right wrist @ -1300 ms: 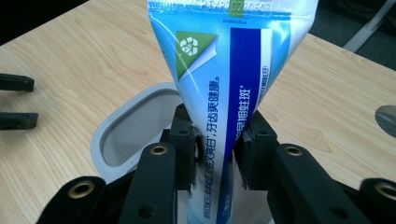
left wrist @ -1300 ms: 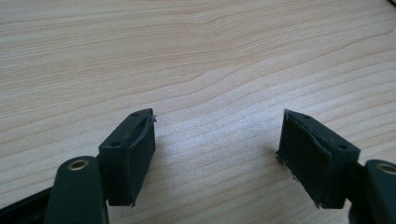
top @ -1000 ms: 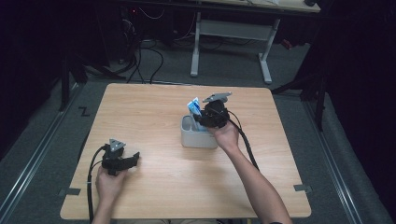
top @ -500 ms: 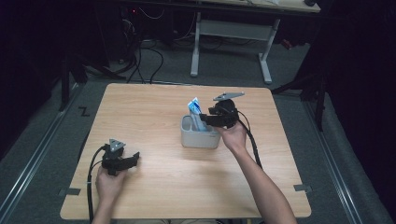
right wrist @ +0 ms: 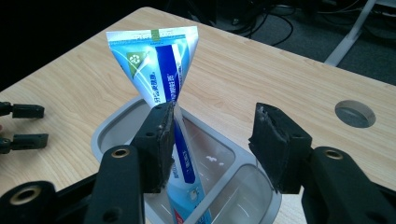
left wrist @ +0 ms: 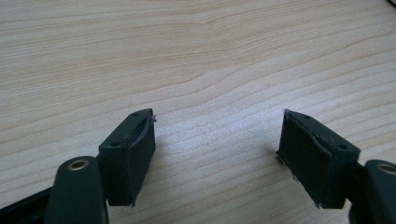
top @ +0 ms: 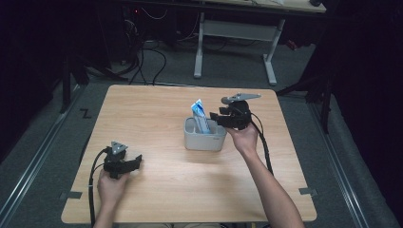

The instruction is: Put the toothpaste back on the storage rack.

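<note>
left gripper (top: 135,161) near-left, jaws wide apart, nothing between, I keep it low and level | left hand (top: 112,185) behind it, forearm in from near edge | right gripper (top: 216,118) far-centre, jaws just opened, pads free | right hand (top: 244,137) under it, arm stretched forward

Glossy tube (right wrist: 161,70) — smooth grey plastic bin (right wrist: 247,186) — matt wood table (top: 157,114).

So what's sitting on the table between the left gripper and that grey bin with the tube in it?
Nothing: in the high view, bare wooden table lies between the left gripper and the grey bin holding the tube.
</note>
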